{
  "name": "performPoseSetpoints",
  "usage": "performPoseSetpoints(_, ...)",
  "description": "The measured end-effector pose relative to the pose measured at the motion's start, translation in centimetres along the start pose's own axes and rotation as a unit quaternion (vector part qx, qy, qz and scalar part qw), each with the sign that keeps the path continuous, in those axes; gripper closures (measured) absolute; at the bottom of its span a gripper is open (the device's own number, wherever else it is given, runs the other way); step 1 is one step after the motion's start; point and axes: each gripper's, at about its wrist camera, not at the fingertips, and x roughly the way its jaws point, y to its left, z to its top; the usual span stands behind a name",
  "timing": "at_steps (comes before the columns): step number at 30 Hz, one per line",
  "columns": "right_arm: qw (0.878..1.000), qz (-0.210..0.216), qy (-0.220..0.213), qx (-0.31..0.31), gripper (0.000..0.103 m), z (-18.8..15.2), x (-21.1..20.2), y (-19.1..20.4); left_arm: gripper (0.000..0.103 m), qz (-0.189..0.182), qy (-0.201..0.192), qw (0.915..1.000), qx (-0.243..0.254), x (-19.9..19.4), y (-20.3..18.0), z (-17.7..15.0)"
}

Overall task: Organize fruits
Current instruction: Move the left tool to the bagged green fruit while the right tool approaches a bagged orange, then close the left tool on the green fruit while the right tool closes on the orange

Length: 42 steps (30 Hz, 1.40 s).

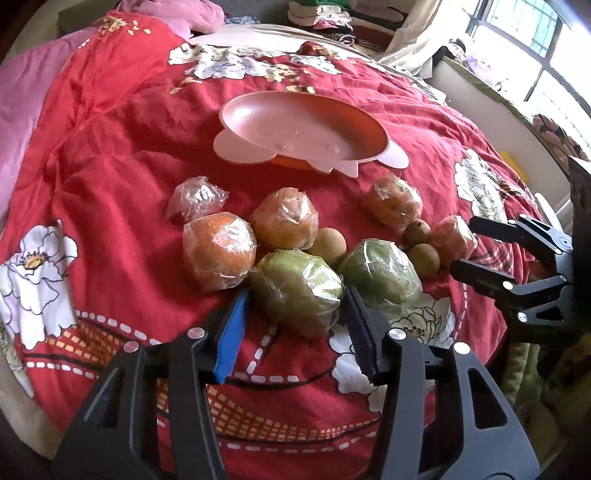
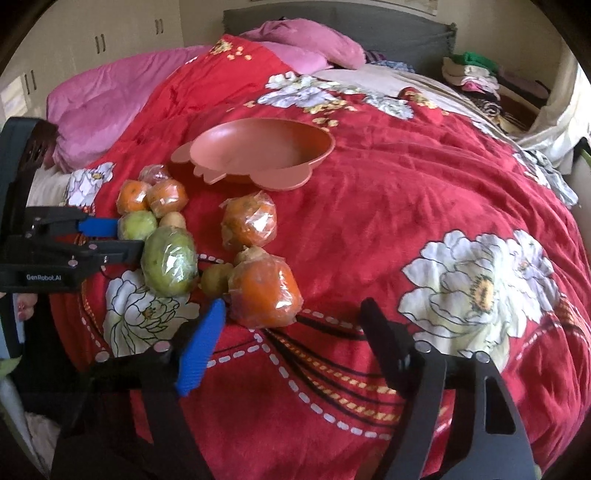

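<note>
Pink plastic dish (image 1: 258, 122) sits empty on the bed; every film-wrapped fruit remains outside. My left tool (image 1: 295, 314) pinches a wrapped green fruit (image 1: 295, 291); my right tool (image 2: 291, 343) stands spread, holding nothing.

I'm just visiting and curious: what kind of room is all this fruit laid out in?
Most likely a bedroom: the fruit lies on a bed's red floral quilt, with pink pillows by a grey headboard and folded clothes stacked alongside.
</note>
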Motion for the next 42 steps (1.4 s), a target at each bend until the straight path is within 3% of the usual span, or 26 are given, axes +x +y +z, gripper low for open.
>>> performPoseSetpoints(6,0.999,0.03,0.007,-0.014,0.061,0.2,0.7,0.1,0.058,-0.013,-0.002,0.9999,-0.007,0.5,0.4,0.4)
performPoseSetpoints(11,0.999,0.045,0.006,-0.014,0.065,0.4,1.0,-0.1,0.058,-0.016,-0.006,0.9998,-0.005,1.1,0.4,0.7)
performPoseSetpoints(31,0.997,0.075,-0.016,0.015,0.066,1.4,-0.4,-1.2,0.061,-0.028,-0.027,0.9992,-0.014,-1.9,0.0,1.3)
performPoseSetpoints(42,0.996,0.078,-0.036,0.023,0.066,2.8,-1.1,-1.8,0.061,-0.029,-0.052,0.9979,-0.026,-3.6,0.5,3.4)
